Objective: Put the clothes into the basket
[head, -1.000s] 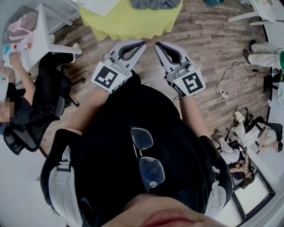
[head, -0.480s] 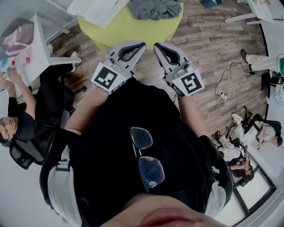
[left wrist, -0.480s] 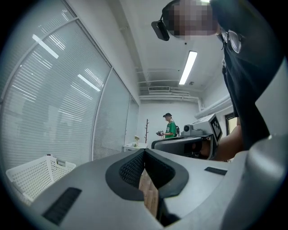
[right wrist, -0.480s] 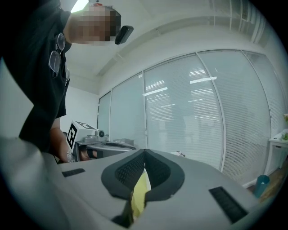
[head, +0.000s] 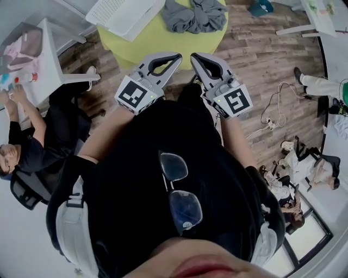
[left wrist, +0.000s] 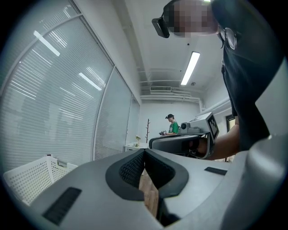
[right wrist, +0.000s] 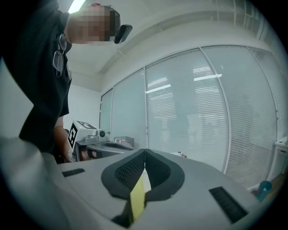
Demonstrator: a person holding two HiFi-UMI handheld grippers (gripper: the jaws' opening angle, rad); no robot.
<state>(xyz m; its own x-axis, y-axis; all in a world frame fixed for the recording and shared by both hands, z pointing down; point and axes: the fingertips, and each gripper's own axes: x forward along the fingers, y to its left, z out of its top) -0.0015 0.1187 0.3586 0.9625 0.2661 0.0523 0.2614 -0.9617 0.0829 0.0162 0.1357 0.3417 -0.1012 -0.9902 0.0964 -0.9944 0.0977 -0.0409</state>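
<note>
At the top centre of the head view, the clothes (head: 194,14) are lying as a grey heap on the yellow-green table (head: 157,40), with the heap's long axis running left to right across the frame. The white basket (head: 122,12) is sitting just beside the heap on the same table, toward the upper left. Both grippers are pointing up the frame at the table, apart from the heap. The left gripper (head: 175,56) is sitting below the gap between basket and heap. The right gripper (head: 194,56) is sitting almost directly below the heap, so it is judged the nearer one. Jaws on both are pressing together with nothing between them; each gripper view is showing them meeting along one line. Judged next move: open the jaws, reach up-frame onto the heap, then carry it left to the basket.
</note>
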